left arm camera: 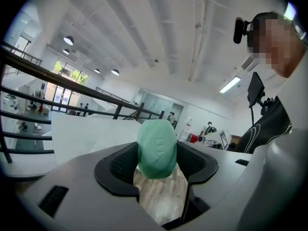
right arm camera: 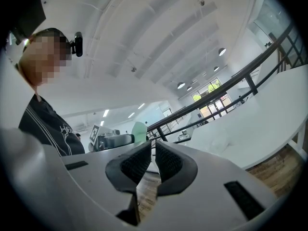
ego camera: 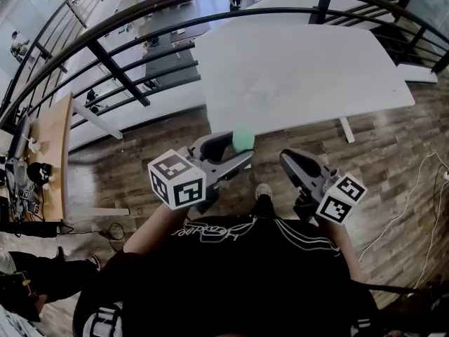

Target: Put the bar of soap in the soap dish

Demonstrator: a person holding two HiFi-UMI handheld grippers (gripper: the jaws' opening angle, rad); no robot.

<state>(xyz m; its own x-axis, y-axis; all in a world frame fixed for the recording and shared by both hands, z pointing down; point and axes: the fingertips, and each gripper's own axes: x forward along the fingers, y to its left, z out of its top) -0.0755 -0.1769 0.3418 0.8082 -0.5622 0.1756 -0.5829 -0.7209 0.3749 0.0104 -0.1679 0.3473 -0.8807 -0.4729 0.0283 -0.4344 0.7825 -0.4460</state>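
A pale green oval bar of soap (ego camera: 243, 139) sits between the jaws of my left gripper (ego camera: 235, 150), which is shut on it, just before the near edge of the white table (ego camera: 302, 69). In the left gripper view the soap (left arm camera: 157, 148) stands upright between the two black pads (left arm camera: 120, 165), and embossed letters show on its face. My right gripper (ego camera: 295, 161) is held beside it, to the right. Its jaws (right arm camera: 153, 160) are shut with nothing in them. The soap (right arm camera: 139, 131) also shows beyond them. I can make out no soap dish; only a faint pale shape (ego camera: 263, 83) lies on the table top.
A dark curved railing (ego camera: 210, 5) runs behind the white table, with a lower floor beyond it. Wooden floor (ego camera: 175, 146) lies under the grippers. A wooden desk with small items (ego camera: 49, 153) stands at the left. A cable (ego camera: 421, 181) trails at the right.
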